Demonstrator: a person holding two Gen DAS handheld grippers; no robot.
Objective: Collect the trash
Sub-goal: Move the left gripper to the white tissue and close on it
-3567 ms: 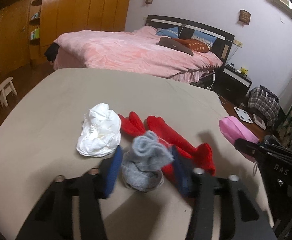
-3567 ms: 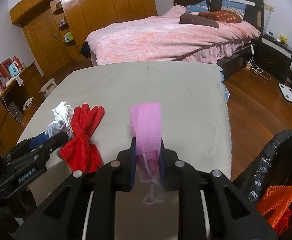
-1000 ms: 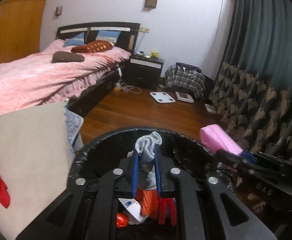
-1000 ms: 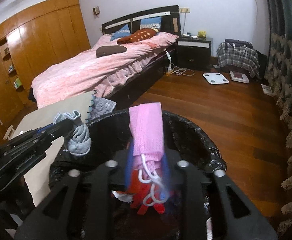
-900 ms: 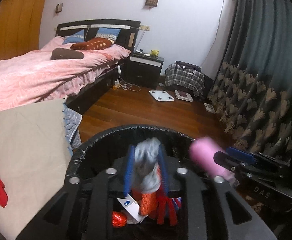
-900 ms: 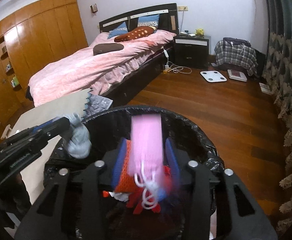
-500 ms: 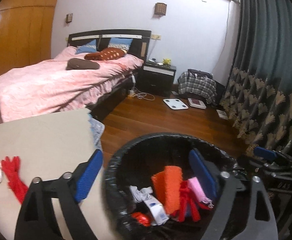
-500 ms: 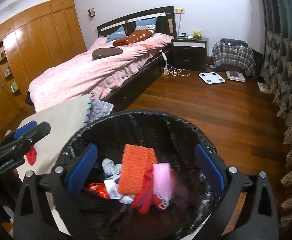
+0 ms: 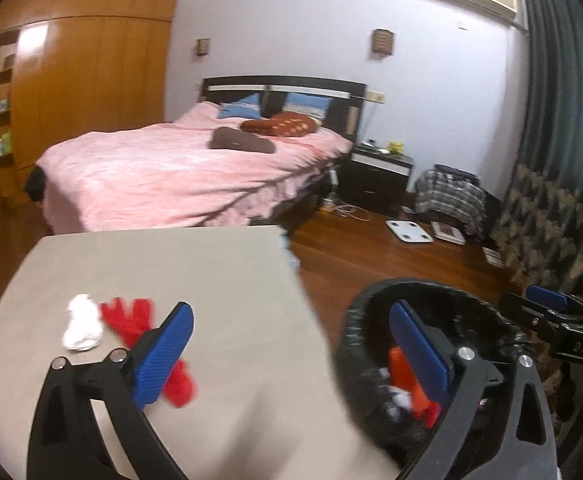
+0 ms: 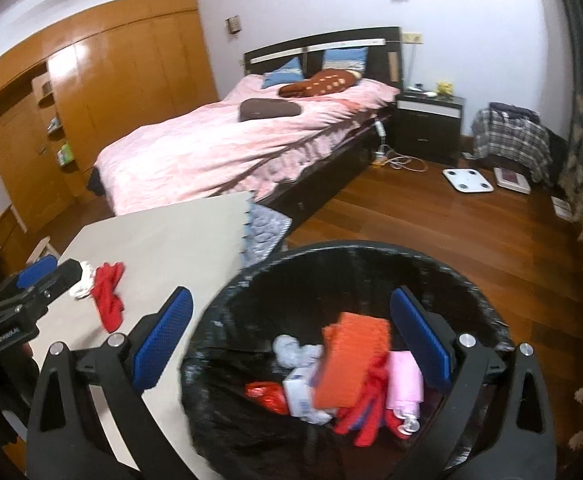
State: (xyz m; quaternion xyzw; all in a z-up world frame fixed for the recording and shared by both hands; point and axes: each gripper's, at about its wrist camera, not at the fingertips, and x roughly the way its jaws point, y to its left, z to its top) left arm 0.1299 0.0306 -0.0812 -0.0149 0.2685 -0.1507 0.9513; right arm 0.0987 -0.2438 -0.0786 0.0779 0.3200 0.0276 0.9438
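Observation:
A black-lined trash bin [image 10: 371, 249] stands on the floor beside the beige table [image 10: 163, 240]. In it lie the grey sock [image 10: 291, 350], the pink knit piece [image 10: 403, 376], an orange piece [image 10: 351, 356] and other scraps. My right gripper [image 10: 291, 294] hangs open over the bin with nothing between its pads. My left gripper [image 9: 291, 307] is over the table's right edge, its jaws opening and empty. On the table lie a red glove [image 9: 131, 316] and a white crumpled wad [image 9: 81, 324], just beyond the left finger.
A pink bed [image 9: 179, 176] stands behind the table, with a dark nightstand [image 9: 379, 176] beside it. A white scale [image 10: 467, 179] and a plaid bag [image 10: 511, 136] sit on the wood floor. Dark curtains [image 9: 555, 160] hang at the right. Wooden wardrobes [image 10: 123, 80] line the left wall.
Both grippers opened, and the grey sock and pink piece dropped into the bin. My left gripper swung left from over the bin toward the table. The right gripper rose a little.

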